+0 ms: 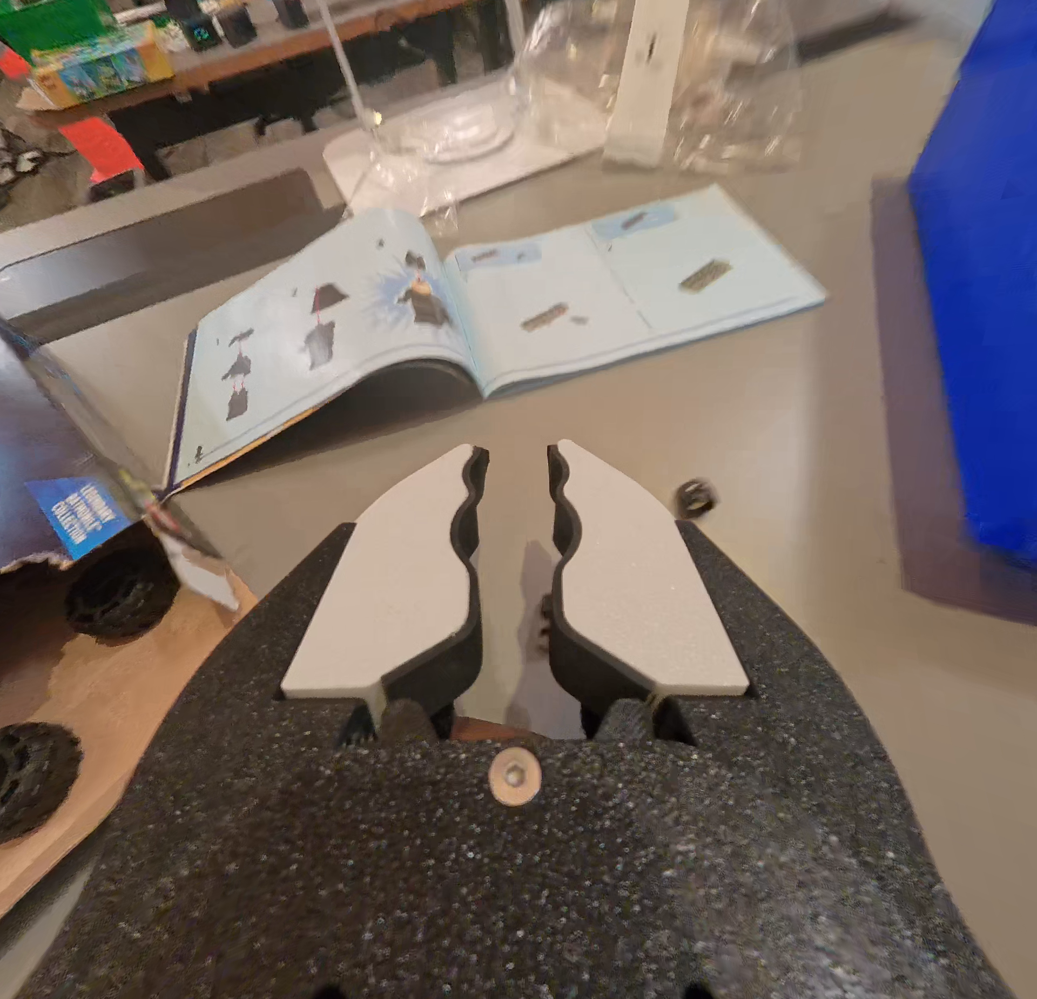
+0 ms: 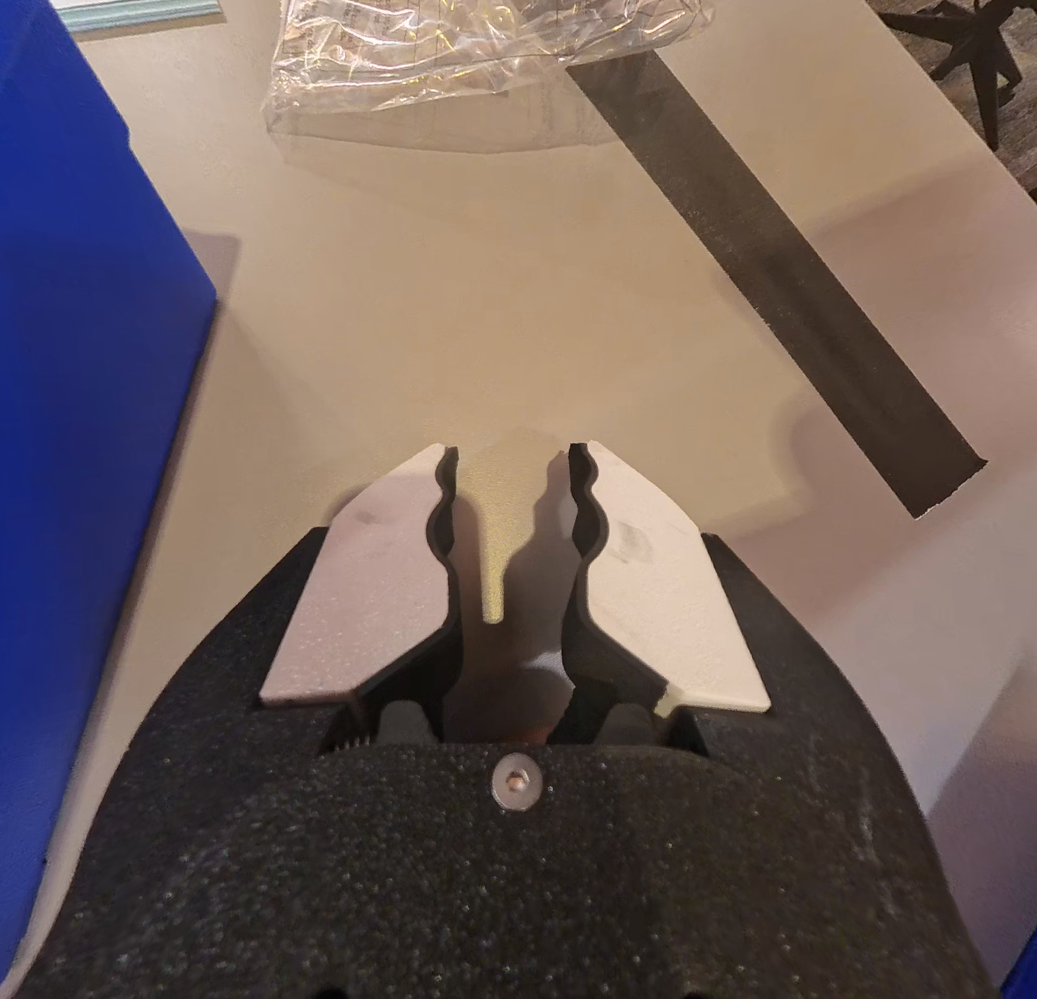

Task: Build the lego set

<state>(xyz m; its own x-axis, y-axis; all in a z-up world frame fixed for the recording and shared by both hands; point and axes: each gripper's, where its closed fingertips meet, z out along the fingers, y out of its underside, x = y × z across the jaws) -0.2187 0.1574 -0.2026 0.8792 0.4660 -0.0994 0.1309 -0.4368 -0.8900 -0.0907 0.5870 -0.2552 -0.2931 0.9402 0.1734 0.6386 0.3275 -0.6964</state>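
Both of my grippers hang over a beige table (image 2: pixel 393 299) with their jaws apart and nothing between the pads. Closest to my left gripper (image 1: pixel 517 450) is a small dark round piece (image 1: pixel 696 496) lying on the table just right of its right fingertip, not touching it; another small dark bit (image 1: pixel 543 616) shows through the gap between the fingers, too blurred for me to name. Just beyond the fingertips an open instruction booklet (image 1: pixel 561 299) lies with its left pages arched up. At near left, a dark printed box (image 1: pixel 50 467) rests above black toy wheels (image 1: pixel 120 596) on a wooden surface (image 1: pixel 112 719). A blue bin (image 1: pixel 987 299) stands to the right, and crumpled clear plastic bags (image 1: pixel 662 74) sit at the far side. My right gripper (image 2: pixel 513 450) is over bare table, the blue bin (image 2: pixel 84 355) at its left, a black tape strip (image 2: pixel 785 276) running diagonally at right, and a clear plastic bag (image 2: pixel 477 35) well ahead.
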